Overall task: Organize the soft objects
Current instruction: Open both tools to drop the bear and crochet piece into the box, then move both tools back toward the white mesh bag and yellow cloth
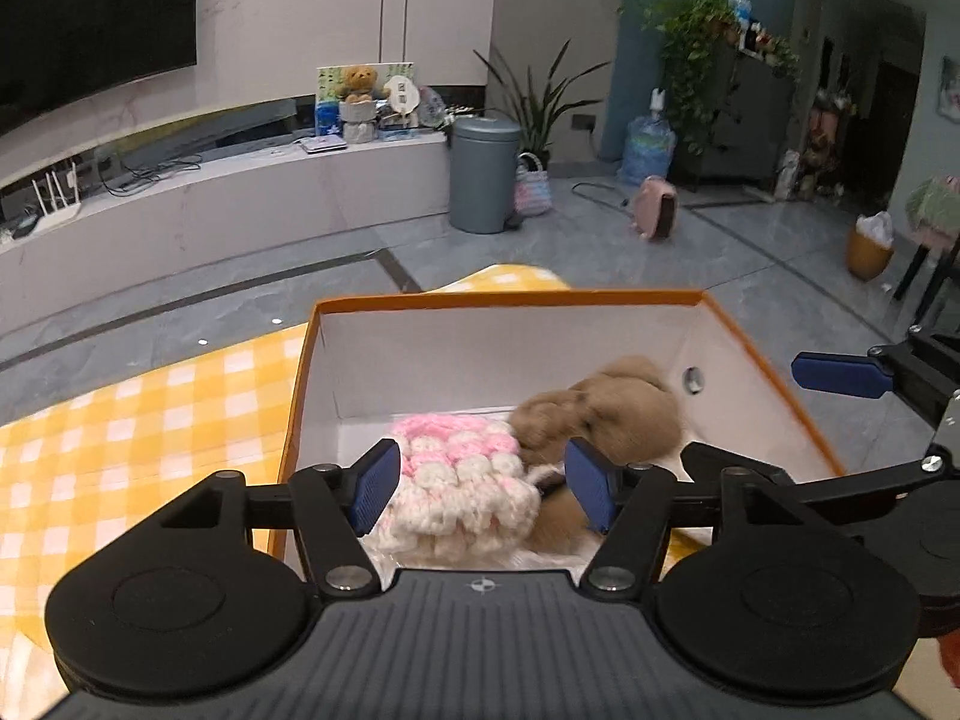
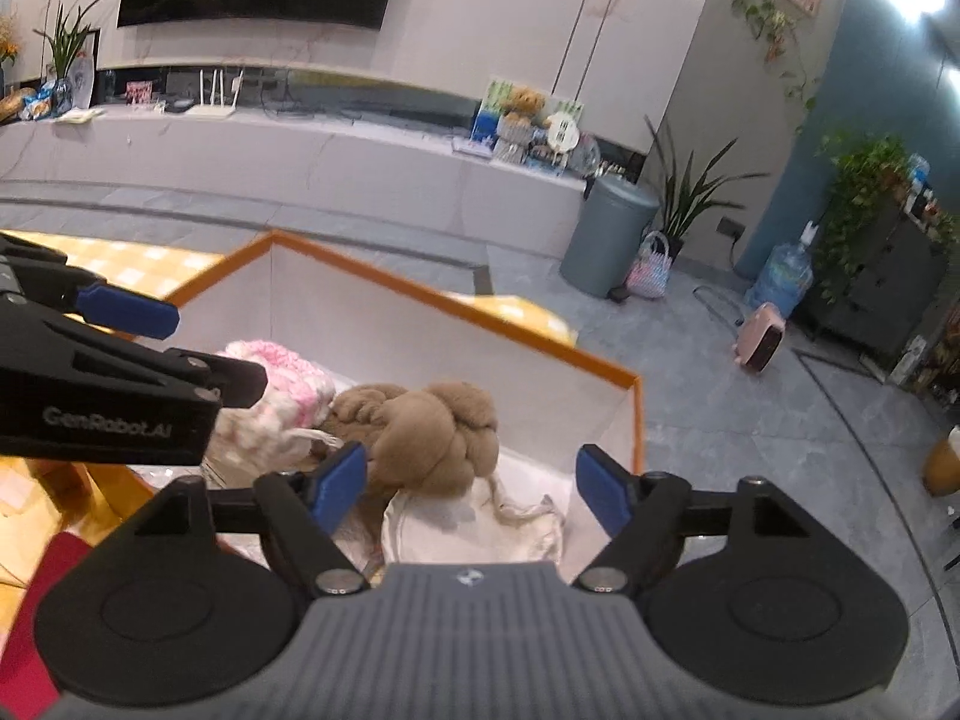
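Observation:
An orange-rimmed white box (image 1: 510, 298) (image 2: 456, 306) holds a pink-and-white crocheted piece (image 1: 462, 480) (image 2: 282, 384) and, right of it, a brown knotted plush item (image 1: 618, 408) (image 2: 438, 426). Both rest on a white cloth bag (image 2: 480, 528). My left gripper (image 1: 483, 480) is open over the crocheted piece, with a gap showing at its right pad. My right gripper (image 2: 471, 483) is open above the brown plush, and nothing is pinched between its pads. In the left wrist view one of the right gripper's blue fingers (image 1: 840, 375) shows over the box's right wall. The left gripper's fingers (image 2: 126, 312) show in the right wrist view.
The box stands on a yellow checked cloth (image 1: 120, 438). Beyond it is grey tiled floor with a grey bin (image 1: 485, 174) (image 2: 606, 234), a pink heater (image 1: 657, 216) and a long white TV bench (image 1: 240, 192). Something red (image 2: 36, 600) lies at the near left.

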A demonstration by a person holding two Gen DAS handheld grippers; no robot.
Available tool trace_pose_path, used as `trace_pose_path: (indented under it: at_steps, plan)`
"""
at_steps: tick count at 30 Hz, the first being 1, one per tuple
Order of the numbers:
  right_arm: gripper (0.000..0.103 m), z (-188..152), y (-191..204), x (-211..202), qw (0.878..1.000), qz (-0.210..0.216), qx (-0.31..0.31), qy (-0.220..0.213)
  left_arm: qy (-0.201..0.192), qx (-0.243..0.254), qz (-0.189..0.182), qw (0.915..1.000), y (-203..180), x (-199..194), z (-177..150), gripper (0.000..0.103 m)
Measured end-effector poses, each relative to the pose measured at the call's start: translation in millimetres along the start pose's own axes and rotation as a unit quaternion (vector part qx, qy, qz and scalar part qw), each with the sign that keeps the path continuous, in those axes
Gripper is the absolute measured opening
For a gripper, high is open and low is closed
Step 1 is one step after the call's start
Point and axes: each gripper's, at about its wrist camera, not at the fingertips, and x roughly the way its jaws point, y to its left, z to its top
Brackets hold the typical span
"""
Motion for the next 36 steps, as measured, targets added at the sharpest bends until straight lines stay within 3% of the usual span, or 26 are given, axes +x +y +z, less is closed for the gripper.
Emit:
trace_pose_path:
  at_steps: [3,7,10,20,29,36]
  plan:
    - [0.081,-6,0,-26,1.0,-0.004,0.018,-0.021,-0.016,-0.023,-0.014,0.9995,4,-24,-3,0.074]
    - [0.082,-15,5,-60,0.998,0.001,0.037,-0.043,-0.04,-0.011,-0.015,0.999,-4,-56,-11,0.074]
    - [0.091,-25,14,-88,0.996,0.008,0.058,-0.063,-0.052,-0.006,-0.026,0.9983,-8,-80,-22,0.074]
    - [0.091,-61,67,-158,0.992,0.012,0.075,-0.103,-0.084,-0.028,-0.005,0.9961,12,-154,-74,0.074]
    - [0.091,-87,117,-177,0.991,0.06,0.068,-0.093,-0.073,-0.071,0.011,0.9947,60,-189,-121,0.074]
    - [0.091,-94,165,-176,0.992,0.097,0.016,-0.08,-0.053,-0.106,0.041,0.9921,102,-198,-143,0.074]
